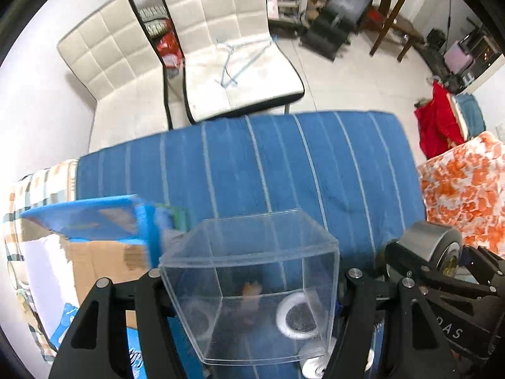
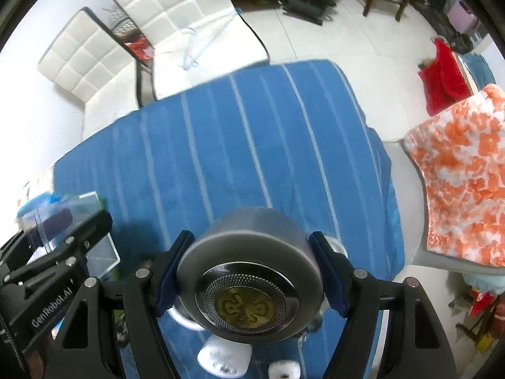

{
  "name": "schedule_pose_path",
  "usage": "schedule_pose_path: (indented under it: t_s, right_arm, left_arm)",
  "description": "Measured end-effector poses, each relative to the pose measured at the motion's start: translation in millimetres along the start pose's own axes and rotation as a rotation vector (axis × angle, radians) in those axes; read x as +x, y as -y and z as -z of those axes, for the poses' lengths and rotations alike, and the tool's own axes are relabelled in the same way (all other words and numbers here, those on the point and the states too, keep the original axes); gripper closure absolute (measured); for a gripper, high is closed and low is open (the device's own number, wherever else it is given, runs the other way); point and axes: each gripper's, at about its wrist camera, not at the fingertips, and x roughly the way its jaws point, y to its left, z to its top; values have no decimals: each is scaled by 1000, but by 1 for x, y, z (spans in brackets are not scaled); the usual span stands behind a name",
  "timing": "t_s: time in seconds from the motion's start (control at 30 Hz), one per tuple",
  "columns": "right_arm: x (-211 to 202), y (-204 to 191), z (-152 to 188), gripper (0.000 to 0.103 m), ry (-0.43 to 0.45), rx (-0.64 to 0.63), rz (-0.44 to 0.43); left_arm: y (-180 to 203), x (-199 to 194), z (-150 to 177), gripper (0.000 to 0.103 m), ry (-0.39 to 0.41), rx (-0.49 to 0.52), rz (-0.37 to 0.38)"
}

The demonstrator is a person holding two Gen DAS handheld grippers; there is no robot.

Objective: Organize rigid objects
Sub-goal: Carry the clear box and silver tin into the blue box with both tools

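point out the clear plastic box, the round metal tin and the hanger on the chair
clear plastic box (image 1: 252, 284): left wrist view, on its near transparent wall
round metal tin (image 2: 249, 252): right wrist view, on its grey curved side
hanger (image 1: 240, 60): left wrist view, on its pale blue wire, on the white chair seat

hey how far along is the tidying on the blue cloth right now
Nothing looks put away yet. In hand: the left claw grips a clear plastic box, the right claw a round metal tin, both above the blue striped cloth. Left: small white items on the cloth.
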Motion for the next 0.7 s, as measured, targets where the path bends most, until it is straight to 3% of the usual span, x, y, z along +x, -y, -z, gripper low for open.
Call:
schedule_pose_path:
  t_s: [0.2, 0.4, 0.57, 0.7]
  right_arm:
    - [-45, -47, 35, 27, 50, -46, -21]
    - [-66, -115, 70, 27, 78, -68, -50]
    - [-71, -178, 87, 27, 87, -92, -76]
    - [-59, -230, 93, 27, 72, -123, -95]
  left_arm:
    - [-47, -50, 29, 40, 106, -3, 8]
    - [-107, -75, 38, 40, 163, 2, -7]
    - [-163, -82, 45, 40, 179, -23, -19]
    - [-209, -68, 49, 40, 141, -77, 16]
